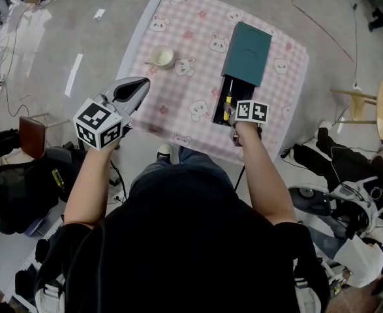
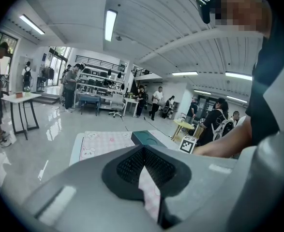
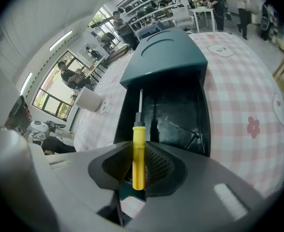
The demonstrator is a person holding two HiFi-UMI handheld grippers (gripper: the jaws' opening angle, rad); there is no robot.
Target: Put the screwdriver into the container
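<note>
— How is our right tool (image 3: 139,164) set?
— We have it clamped on the yellow handle of the screwdriver (image 3: 138,149). The shaft points straight ahead, away from the jaws.
— What can we not make out?
— Whether the tip touches anything: it is thin against the dark inside of the container (image 3: 178,112). In the head view our arm and the marker cube cover most of that tool.
— And beyond it?
— The container lies open just ahead of the tool, the shaft reaching over its near end. Its teal lid (image 3: 163,57) sits farther on, over the far end. Both rest on the pink checked tabletop (image 3: 243,95).
— And our left tool (image 2: 144,151)?
— Its jaws meet at the tips with nothing between them, and it hangs by the tabletop's near left edge. A white cup (image 1: 162,57) stands ahead of it, well left of the container.
</note>
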